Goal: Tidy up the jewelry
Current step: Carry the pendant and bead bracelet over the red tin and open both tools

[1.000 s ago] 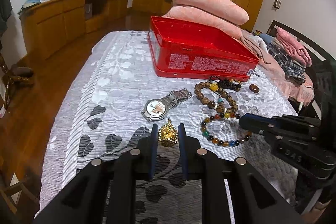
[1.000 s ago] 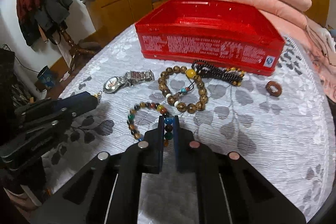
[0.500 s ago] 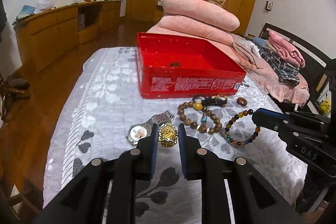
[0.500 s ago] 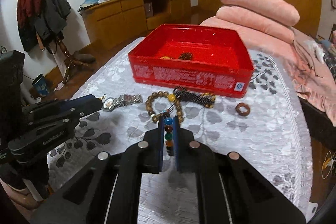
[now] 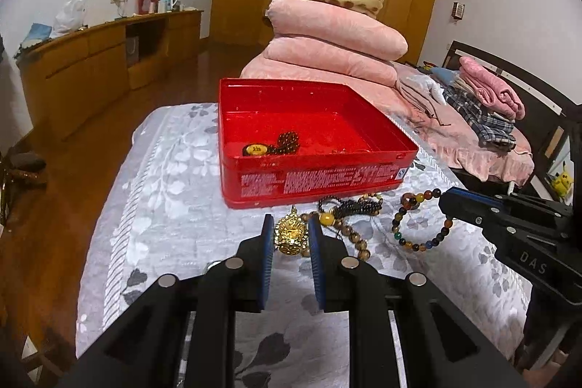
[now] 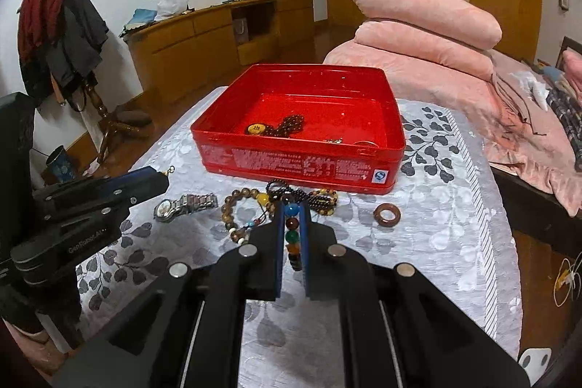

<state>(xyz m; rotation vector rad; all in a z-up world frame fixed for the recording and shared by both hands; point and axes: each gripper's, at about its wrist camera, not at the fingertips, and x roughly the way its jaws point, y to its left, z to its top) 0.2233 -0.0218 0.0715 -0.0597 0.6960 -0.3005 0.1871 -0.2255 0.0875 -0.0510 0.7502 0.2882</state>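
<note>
Left gripper (image 5: 290,235): jaws clamped on gold pendant (image 5: 290,233), held above bed's (image 6: 454,242) near edge.
Right gripper (image 6: 292,219): jaws closed on multicoloured bead bracelet (image 6: 292,228).
Red tin (image 6: 302,166): mid-bed, dark beads inside.
Watch (image 6: 183,205), wooden bracelet (image 6: 236,206), ring (image 6: 387,214): laid before tin.

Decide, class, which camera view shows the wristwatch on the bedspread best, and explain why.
The right wrist view: the wristwatch lies in plain sight there, dial and metal band both visible, left of the wooden bead bracelet. In the left wrist view, I cannot find it; the left claw probably hides it.
</note>
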